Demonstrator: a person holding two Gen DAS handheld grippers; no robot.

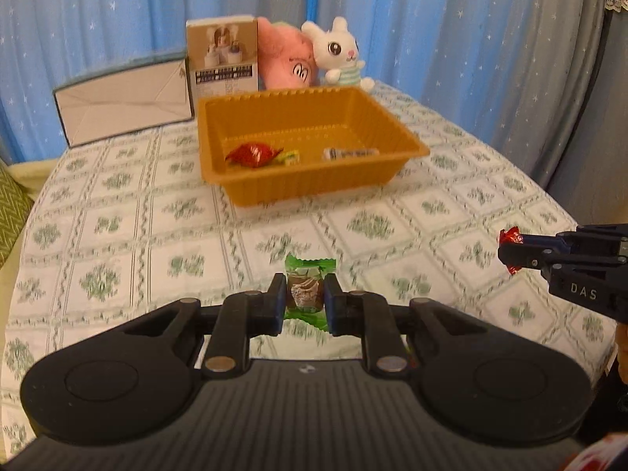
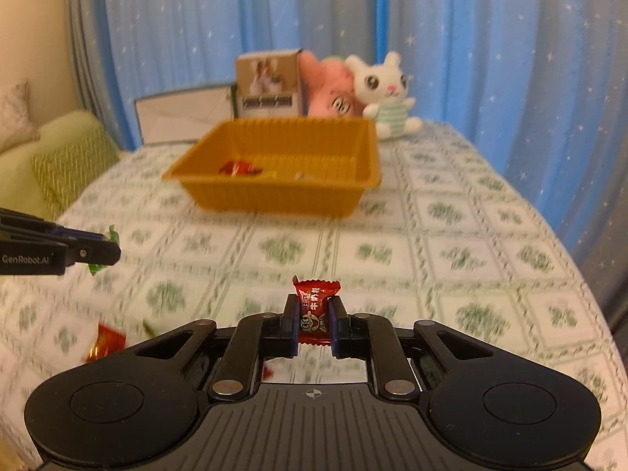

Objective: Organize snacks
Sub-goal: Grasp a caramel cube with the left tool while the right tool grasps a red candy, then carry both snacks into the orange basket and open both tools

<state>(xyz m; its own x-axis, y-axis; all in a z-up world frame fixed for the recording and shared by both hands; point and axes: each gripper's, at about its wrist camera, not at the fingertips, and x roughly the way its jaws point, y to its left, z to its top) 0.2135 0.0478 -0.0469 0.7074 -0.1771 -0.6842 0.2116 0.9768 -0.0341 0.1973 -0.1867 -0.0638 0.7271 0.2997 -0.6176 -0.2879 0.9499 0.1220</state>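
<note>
My left gripper (image 1: 304, 294) is shut on a green-wrapped candy (image 1: 305, 289), held above the tablecloth in front of the orange tray (image 1: 314, 184). My right gripper (image 2: 314, 314) is shut on a red-wrapped candy (image 2: 314, 310); it also shows at the right edge of the left wrist view (image 1: 510, 253). The left gripper shows at the left edge of the right wrist view (image 2: 104, 249). The tray (image 2: 274, 196) holds a red snack (image 1: 253, 154), a small yellow-green candy (image 1: 290, 156) and a white wrapped stick (image 1: 349, 153).
A red wrapper (image 2: 106, 343) lies on the cloth near my right gripper's left side. Behind the tray stand a grey box (image 1: 125, 106), a carton (image 1: 223, 59), a pink plush (image 1: 286, 59) and a white bunny plush (image 1: 339, 55). Green cushions (image 2: 66, 165) lie left of the table.
</note>
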